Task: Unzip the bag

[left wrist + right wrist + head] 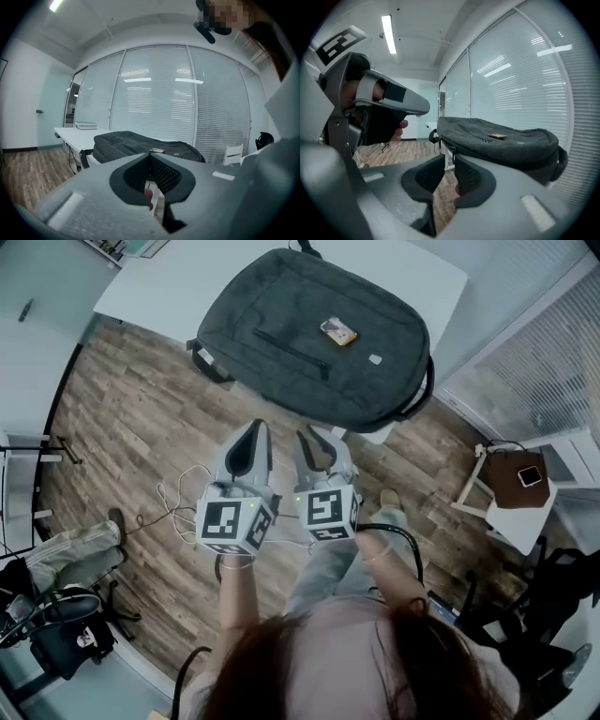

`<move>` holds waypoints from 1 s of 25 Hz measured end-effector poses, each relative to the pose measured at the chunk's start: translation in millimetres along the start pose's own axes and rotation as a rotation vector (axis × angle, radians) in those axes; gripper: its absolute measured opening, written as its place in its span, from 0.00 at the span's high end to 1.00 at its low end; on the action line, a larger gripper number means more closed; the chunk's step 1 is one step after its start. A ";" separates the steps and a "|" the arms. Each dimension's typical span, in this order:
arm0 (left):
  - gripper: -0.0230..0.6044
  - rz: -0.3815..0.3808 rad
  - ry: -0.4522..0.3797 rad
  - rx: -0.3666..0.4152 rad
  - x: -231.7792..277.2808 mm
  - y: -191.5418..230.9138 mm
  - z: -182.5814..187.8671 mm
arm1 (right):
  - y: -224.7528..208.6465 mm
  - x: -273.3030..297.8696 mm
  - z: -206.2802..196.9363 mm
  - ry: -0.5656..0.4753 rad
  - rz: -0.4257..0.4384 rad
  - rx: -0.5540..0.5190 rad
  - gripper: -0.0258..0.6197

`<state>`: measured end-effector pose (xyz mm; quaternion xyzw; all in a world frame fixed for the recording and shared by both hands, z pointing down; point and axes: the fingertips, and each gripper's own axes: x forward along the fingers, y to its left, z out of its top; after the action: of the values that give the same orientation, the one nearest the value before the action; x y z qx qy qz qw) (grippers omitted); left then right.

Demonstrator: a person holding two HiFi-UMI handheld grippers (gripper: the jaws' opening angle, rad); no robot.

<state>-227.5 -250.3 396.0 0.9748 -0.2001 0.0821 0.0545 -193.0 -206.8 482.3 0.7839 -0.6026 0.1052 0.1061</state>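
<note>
Both grippers short of the bag; zip untouched.

The table (159, 287) carries the grey bag (309, 343) lying flat. In the head view its long axis runs upper left to lower right. It lies straight ahead of both grippers and apart from them. The left gripper (255, 432) is clenched on nothing. The right gripper (317, 440) has its jaws parted and empty. It sits nearer the bag's near edge, where apparent zip pulls (452, 150) hang, so it is judged likelier to reach them.
</note>
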 end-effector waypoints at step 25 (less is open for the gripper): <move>0.95 -0.100 0.025 -0.013 45.0 14.1 -22.9 | -7.5 43.3 -17.1 -0.099 0.006 0.341 0.81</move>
<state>-195.5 -277.2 427.7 0.9821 -0.1512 0.0900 0.0671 -175.4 -239.8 511.0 0.7929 -0.5829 0.1675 -0.0586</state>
